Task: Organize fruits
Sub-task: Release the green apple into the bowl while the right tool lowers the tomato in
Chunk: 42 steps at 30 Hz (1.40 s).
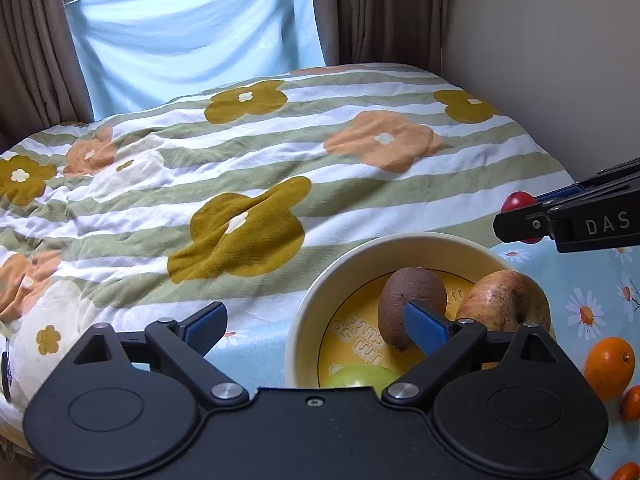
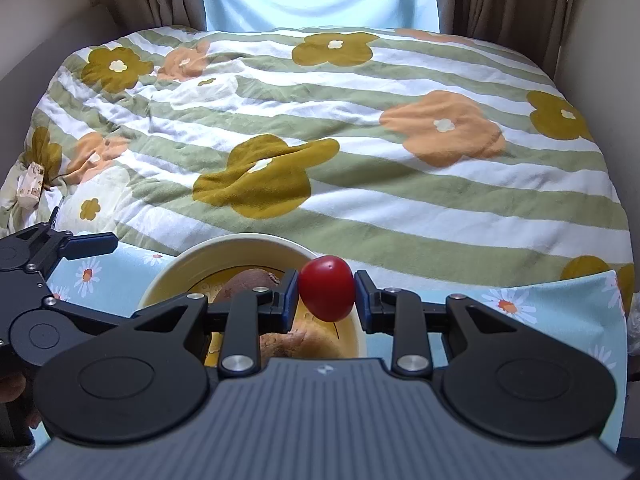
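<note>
The red tomato (image 2: 327, 293) was pinched between the right gripper (image 2: 326, 300) pads above the bowl (image 2: 256, 246)'s right rim; left gripper (image 1: 316, 330) was held wide open, empty.

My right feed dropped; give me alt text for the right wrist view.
The right claw is shut on a small red tomato, held above the near rim of a cream bowl with fruit inside. Behind lies a flowered striped quilt; the left claw is at left.

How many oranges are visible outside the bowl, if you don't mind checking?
3, right of the bowl: a large orange, a smaller one, another at the bottom edge. More may lie out of view.
</note>
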Each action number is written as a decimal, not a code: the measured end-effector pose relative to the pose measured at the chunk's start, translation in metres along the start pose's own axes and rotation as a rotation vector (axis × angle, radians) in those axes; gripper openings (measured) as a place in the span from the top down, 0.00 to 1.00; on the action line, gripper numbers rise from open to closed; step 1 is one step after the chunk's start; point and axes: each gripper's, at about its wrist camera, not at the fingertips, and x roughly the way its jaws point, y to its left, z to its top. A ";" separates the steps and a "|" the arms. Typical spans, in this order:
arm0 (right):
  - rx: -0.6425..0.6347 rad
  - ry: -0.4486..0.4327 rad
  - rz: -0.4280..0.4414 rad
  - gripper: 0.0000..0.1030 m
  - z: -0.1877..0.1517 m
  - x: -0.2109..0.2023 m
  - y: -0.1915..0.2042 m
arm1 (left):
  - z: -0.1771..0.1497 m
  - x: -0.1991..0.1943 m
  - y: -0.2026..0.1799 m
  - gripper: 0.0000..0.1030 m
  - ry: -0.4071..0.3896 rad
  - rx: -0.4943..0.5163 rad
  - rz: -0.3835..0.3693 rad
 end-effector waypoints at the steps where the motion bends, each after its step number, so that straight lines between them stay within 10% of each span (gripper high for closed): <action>1: -0.003 0.002 0.001 0.57 0.000 0.000 0.001 | -0.002 -0.005 0.002 0.05 -0.005 -0.011 0.000; 23: -0.026 0.039 0.049 0.55 -0.006 0.041 0.009 | -0.026 -0.036 0.026 0.04 -0.016 -0.112 0.008; 28: -0.027 -0.022 -0.003 0.00 -0.007 0.032 0.011 | -0.026 -0.035 0.026 0.04 -0.015 -0.111 0.005; 42: 0.007 -0.065 -0.036 0.00 -0.010 0.001 0.008 | -0.026 -0.052 0.019 0.04 -0.038 -0.097 -0.001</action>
